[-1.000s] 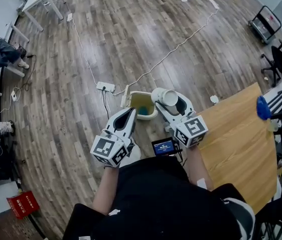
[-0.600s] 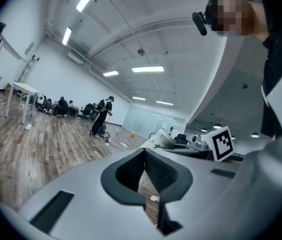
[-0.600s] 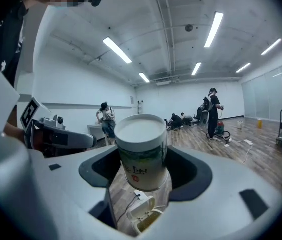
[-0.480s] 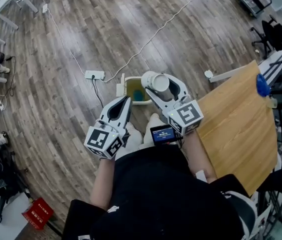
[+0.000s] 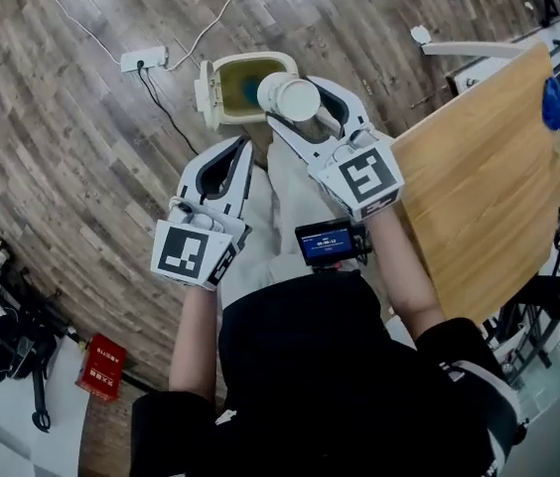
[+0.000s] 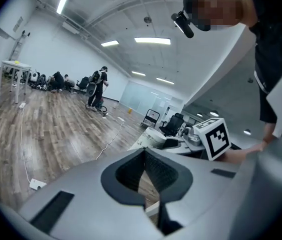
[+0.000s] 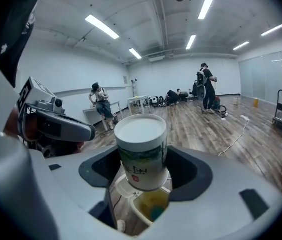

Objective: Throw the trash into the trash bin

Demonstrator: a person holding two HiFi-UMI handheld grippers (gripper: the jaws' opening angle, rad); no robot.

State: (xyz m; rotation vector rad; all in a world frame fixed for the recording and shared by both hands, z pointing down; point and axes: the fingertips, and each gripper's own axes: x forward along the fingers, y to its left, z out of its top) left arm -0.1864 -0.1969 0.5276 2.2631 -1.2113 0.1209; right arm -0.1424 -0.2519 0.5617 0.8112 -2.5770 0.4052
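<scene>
A white paper cup [image 5: 290, 97] with green print is clamped upright between the jaws of my right gripper [image 5: 298, 112], which is shut on it. The cup hangs over the right rim of a cream trash bin [image 5: 222, 114] on the floor, whose lid [image 5: 203, 89] is flipped open to the left. In the right gripper view the cup [image 7: 142, 149] fills the jaws of my right gripper [image 7: 143, 170], with the bin [image 7: 137, 210] below holding something yellow and blue. My left gripper [image 5: 242, 147] is shut and empty, just below the bin. Its own view shows the left gripper [image 6: 144, 153] with closed tips.
A wooden table [image 5: 489, 167] stands at the right. A white power strip [image 5: 143, 60] with cables lies on the plank floor left of the bin. A red box [image 5: 101, 366] sits at lower left. A small screen [image 5: 328, 243] is below the right gripper. People stand far off.
Both grippers have sunk toward the floor and the bin now looks nearer. The cup has moved from beside the bin to over its right rim. Neither gripper's jaws changed.
</scene>
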